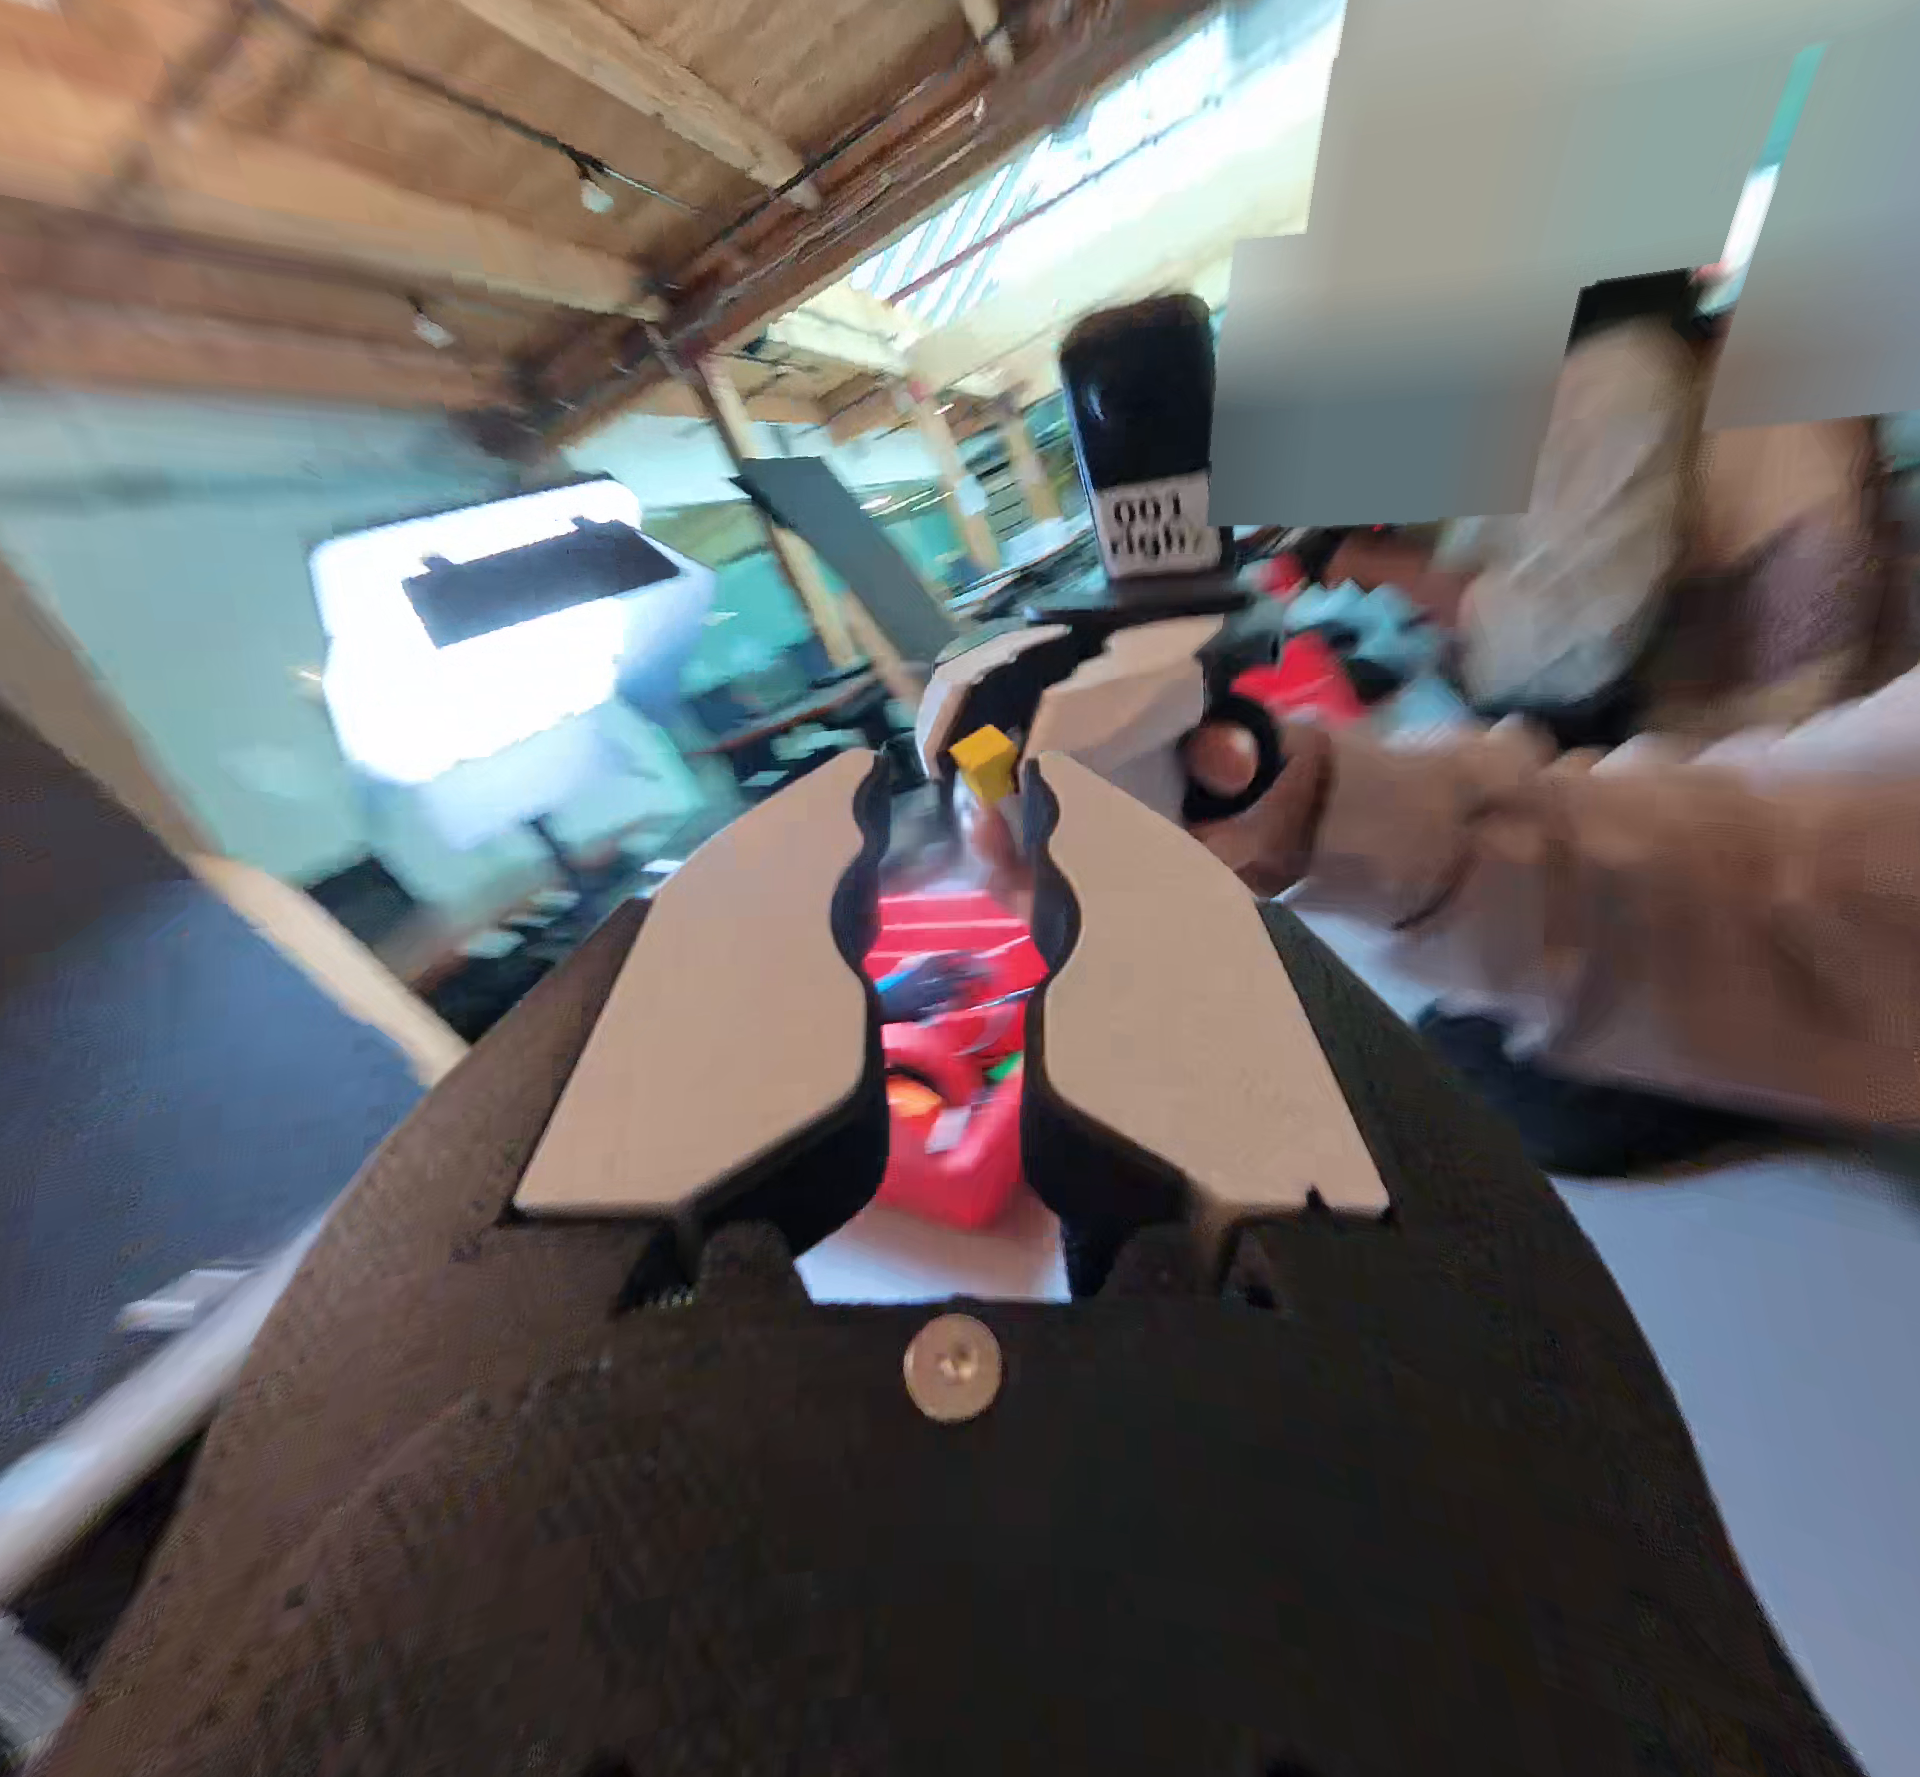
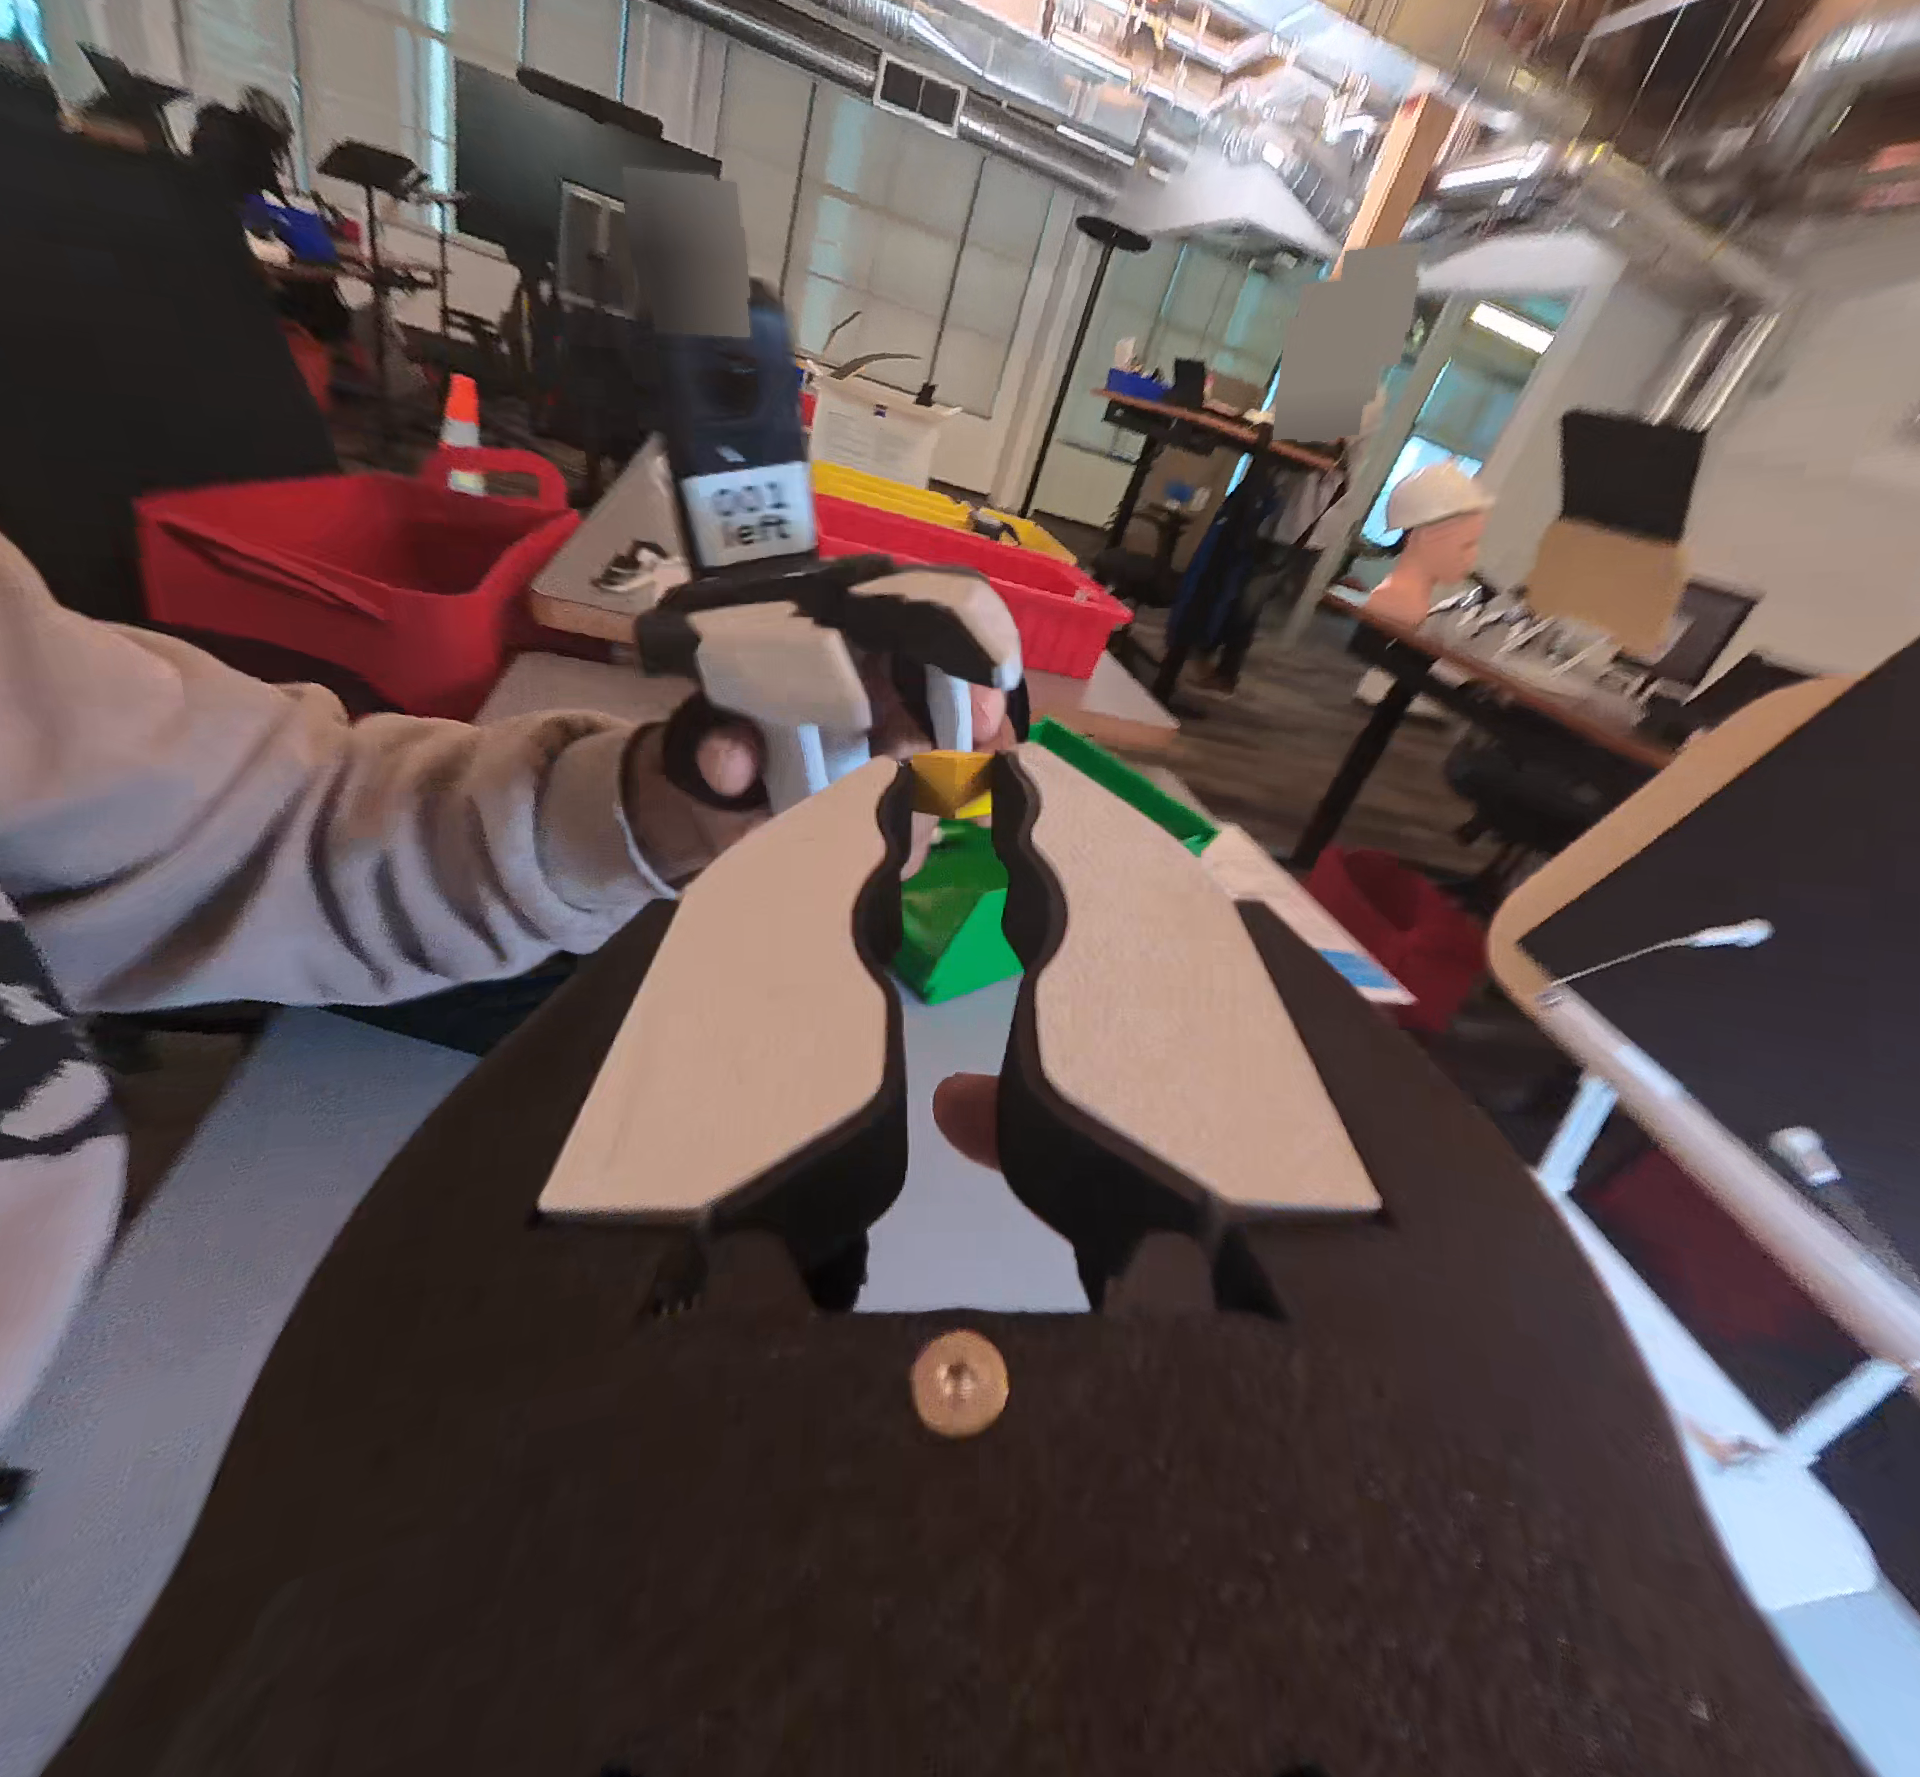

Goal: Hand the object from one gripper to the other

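Above a white bench (image 2: 312,1156) in an open workshop, the right tool (image 2: 951,777) pinched the small yellow plastic block (image 2: 945,782) at its fingertips. The left tool (image 1: 954,771) stood spread about the block, apparently not yet clamped. Transfer grip and release remained.

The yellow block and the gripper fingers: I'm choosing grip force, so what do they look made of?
Yellow block: apparently hard, matte plastic, with flat facets and crisp edges.
Right gripper fingers: likely 3D-printed plastic, with grainy pale faces and black, wavy, possibly rubbery inner edges.
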`<action>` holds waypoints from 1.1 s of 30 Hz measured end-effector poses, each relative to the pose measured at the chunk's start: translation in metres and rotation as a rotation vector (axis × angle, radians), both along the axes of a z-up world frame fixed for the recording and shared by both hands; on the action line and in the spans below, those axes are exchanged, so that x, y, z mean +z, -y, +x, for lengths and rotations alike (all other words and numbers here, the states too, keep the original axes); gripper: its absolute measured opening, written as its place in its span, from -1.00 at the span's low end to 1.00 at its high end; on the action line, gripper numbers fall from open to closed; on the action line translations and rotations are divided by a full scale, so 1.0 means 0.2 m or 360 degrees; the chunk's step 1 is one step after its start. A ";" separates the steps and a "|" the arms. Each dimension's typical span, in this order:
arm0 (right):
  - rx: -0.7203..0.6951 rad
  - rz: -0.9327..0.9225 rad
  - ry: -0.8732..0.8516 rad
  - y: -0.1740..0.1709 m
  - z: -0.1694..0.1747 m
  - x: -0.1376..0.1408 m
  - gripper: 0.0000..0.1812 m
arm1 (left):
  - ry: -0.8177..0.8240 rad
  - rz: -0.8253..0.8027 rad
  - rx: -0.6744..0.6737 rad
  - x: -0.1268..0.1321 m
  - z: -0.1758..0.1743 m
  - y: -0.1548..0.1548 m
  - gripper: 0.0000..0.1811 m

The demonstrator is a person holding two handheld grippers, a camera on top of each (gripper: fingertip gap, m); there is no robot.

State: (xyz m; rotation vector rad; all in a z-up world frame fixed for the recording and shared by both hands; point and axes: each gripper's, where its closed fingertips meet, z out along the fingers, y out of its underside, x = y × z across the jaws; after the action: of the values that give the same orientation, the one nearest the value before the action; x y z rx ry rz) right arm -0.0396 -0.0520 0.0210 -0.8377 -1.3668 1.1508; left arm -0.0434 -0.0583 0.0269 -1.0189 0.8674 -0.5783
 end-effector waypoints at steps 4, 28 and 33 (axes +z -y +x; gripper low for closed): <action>-0.0109 0.0342 -0.0121 0.04 0.02 0.03 -0.84 | 0.0367 -0.0598 -0.0421 0.03 -0.05 -0.03 -0.67; -0.0201 0.0672 -0.0123 0.08 -0.01 -0.02 -0.82 | 0.0258 -0.0844 -0.0743 -0.07 0.06 0.01 -0.85; 0.0151 0.0194 -0.0169 0.14 0.05 0.06 -0.73 | 0.0236 -0.0468 -0.0846 -0.02 0.01 0.11 -0.85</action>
State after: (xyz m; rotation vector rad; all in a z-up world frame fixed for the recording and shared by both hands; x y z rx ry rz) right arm -0.0297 -0.0810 0.0323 -0.6221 -1.3857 1.1557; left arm -0.0418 -0.0808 0.0233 -0.9915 0.9407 -1.2452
